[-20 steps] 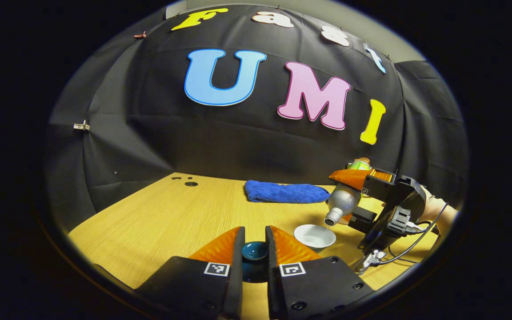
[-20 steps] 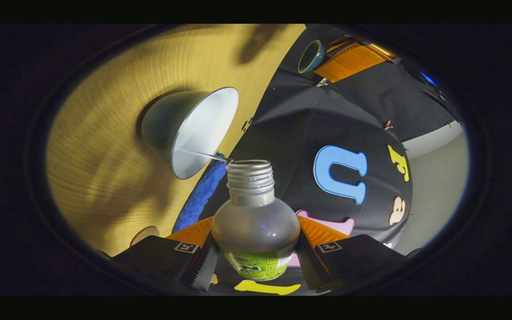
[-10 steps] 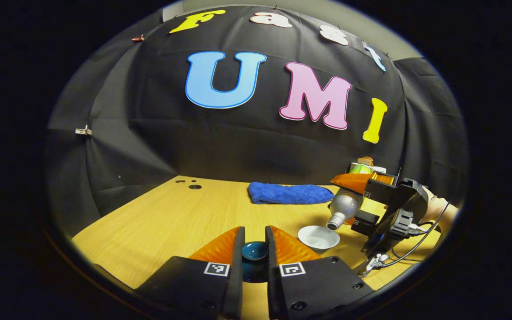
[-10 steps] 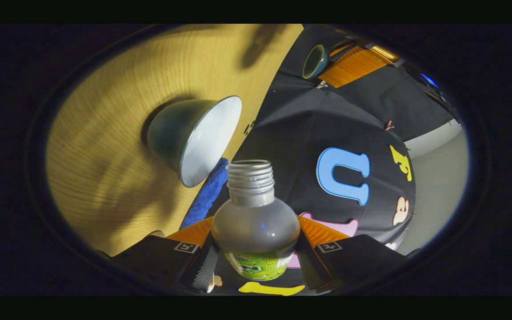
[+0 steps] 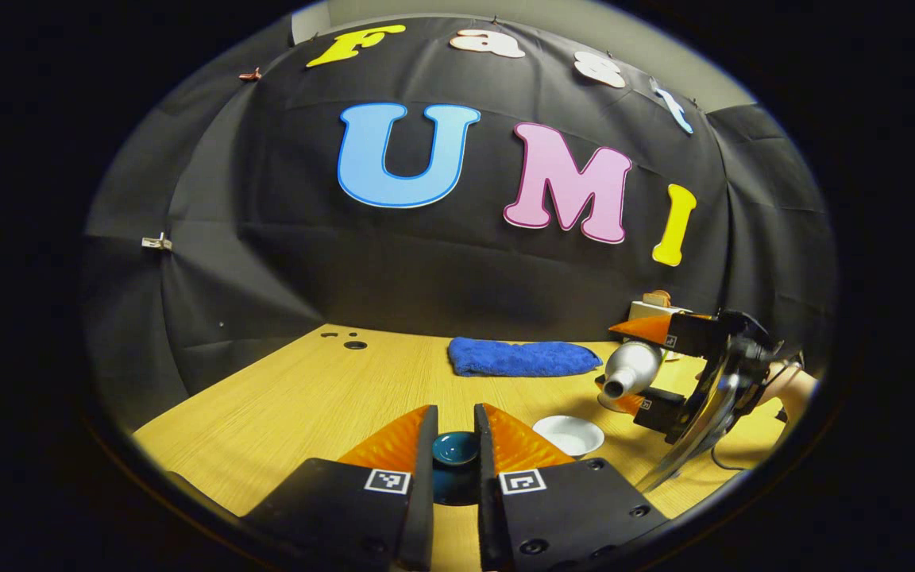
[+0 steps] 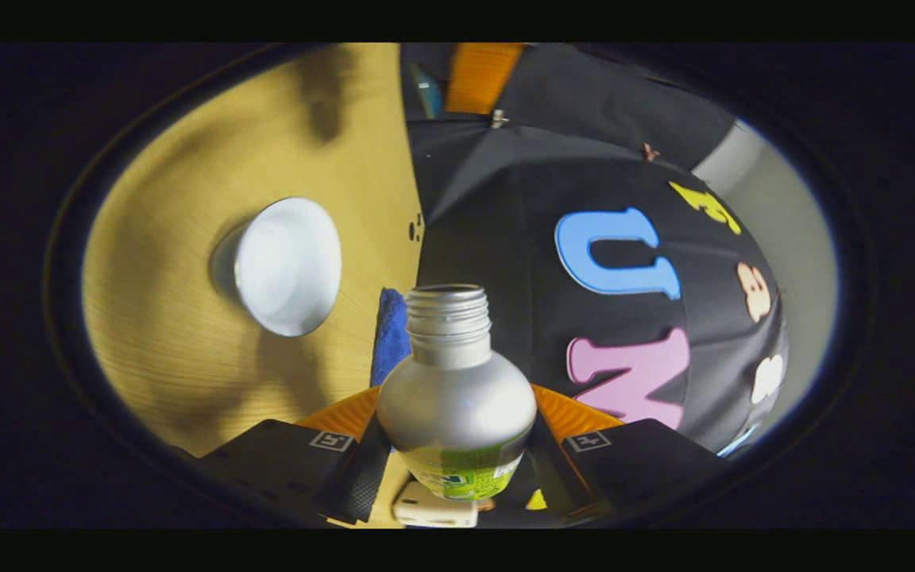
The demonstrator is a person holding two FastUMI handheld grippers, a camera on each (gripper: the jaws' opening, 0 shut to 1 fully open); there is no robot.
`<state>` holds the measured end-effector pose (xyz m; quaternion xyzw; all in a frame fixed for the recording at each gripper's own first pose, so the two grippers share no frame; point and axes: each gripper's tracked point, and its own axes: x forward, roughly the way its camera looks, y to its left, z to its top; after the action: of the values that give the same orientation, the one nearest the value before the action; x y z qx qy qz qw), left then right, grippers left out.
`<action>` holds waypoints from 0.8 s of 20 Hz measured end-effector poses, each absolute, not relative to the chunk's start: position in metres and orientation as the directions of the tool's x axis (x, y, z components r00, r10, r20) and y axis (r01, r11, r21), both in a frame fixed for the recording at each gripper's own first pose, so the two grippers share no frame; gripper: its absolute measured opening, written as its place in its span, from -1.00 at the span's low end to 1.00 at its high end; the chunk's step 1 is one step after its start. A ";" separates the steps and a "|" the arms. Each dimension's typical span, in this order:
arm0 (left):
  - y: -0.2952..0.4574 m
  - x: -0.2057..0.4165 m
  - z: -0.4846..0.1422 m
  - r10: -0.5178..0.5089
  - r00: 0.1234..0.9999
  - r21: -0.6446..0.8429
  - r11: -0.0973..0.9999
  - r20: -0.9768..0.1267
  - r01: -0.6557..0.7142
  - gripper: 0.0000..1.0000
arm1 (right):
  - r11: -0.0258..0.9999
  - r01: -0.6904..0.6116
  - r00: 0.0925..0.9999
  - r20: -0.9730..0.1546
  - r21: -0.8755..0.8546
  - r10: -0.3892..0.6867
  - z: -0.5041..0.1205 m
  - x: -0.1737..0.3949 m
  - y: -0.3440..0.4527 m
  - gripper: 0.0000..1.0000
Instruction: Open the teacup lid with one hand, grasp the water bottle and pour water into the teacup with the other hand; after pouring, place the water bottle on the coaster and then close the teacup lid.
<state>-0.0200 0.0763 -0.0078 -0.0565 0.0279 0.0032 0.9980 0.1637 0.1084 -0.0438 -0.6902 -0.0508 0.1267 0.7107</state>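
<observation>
White-lined teacup (image 5: 569, 434) sits uncovered on the light wooden table (image 5: 306, 397); in the right gripper view it shows as a pale round bowl (image 6: 287, 266) beyond the bottle's mouth. Above and just to the right of it in the left gripper view, the silver metal water bottle with a green label (image 5: 632, 367) is held nearly level, its open threaded neck pointing toward the cup's side. The right claw (image 6: 457, 445) is clamped on the bottle's body (image 6: 456, 405), one orange finger against each side. The left claw (image 5: 456, 445) grips the dark teal teacup lid (image 5: 455, 451) between its nearly closed orange fingers, low over the table and left of the cup. A folded blue cloth (image 5: 523, 357) lies farther back near the wall. Behind the bottle stands a small pale object (image 5: 652, 306) that I cannot identify.
</observation>
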 end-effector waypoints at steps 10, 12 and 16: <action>0.037 -0.021 -0.004 -0.047 0.997 -0.143 0.989 -0.056 0.038 -0.47 | 0.770 -0.228 0.973 -0.119 -0.596 0.195 0.003 0.163 0.055 0.63; 0.031 -0.018 -0.007 -0.050 0.997 -0.146 0.988 -0.064 0.040 -0.47 | 0.829 -0.251 0.968 -0.142 -0.499 0.207 0.000 0.160 0.053 0.63; 0.021 -0.012 -0.008 -0.062 0.995 -0.157 0.986 -0.074 0.050 -0.53 | 0.941 -0.245 0.961 -0.187 -0.232 0.204 -0.011 0.162 0.045 0.63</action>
<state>-0.0123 0.0215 -0.0083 -0.0777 0.0391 -0.0279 0.9958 0.1620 0.0454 -0.0109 -0.1276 0.0802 0.1143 0.9819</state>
